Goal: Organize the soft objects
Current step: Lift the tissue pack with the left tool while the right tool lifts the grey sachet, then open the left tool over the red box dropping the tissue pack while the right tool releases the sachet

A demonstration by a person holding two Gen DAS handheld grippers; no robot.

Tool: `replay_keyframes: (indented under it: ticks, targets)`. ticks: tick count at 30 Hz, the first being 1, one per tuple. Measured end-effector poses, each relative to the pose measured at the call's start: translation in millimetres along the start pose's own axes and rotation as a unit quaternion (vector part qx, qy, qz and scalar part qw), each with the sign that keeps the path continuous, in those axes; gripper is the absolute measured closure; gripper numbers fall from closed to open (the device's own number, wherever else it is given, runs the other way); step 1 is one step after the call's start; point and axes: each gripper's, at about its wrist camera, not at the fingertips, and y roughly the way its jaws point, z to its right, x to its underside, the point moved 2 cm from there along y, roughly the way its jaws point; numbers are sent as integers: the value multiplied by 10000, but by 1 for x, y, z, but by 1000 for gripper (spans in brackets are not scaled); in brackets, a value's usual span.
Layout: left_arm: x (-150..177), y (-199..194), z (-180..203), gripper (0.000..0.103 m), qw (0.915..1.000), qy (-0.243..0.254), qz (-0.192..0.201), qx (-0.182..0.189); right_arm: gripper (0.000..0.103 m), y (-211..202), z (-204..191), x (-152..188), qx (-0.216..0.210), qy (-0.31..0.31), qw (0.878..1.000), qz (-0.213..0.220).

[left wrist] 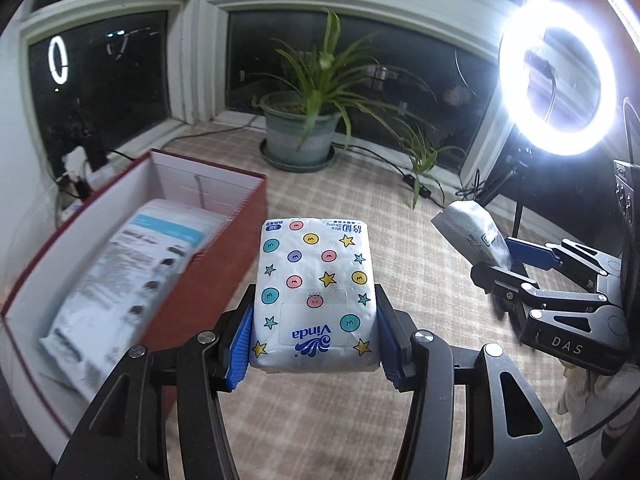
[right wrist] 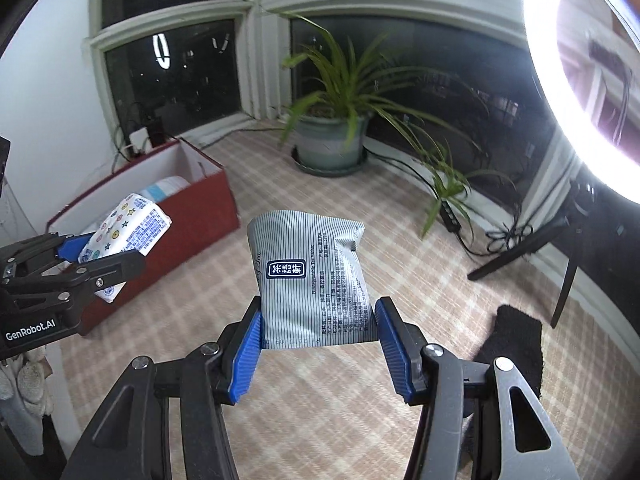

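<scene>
My left gripper [left wrist: 314, 344] is shut on a white Vinda tissue pack [left wrist: 316, 292] with coloured dots and stars, held above the floor just right of a red box [left wrist: 224, 264]. The box holds a white and blue soft packet [left wrist: 132, 276]. My right gripper [right wrist: 320, 344] is shut on a grey striped pouch [right wrist: 312, 276], held in the air. In the left wrist view the right gripper [left wrist: 516, 268] and its pouch [left wrist: 472, 232] show at the right. In the right wrist view the left gripper [right wrist: 100, 260] with the tissue pack [right wrist: 128, 228] hangs by the red box [right wrist: 192, 216].
A potted plant [left wrist: 304, 132] stands by the window, with a smaller plant [left wrist: 424, 160] and cables to its right. A bright ring light [left wrist: 556, 76] on a tripod stands at the right. A black cloth [right wrist: 516, 344] lies on the checked mat [right wrist: 320, 412].
</scene>
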Motion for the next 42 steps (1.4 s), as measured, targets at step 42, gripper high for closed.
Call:
replay_keyframes:
  ticks: [42]
  targets:
    - [0, -44, -212, 52, 9940, -809, -35, -730, 52, 68, -229, -117, -485, -1041, 9934, 71]
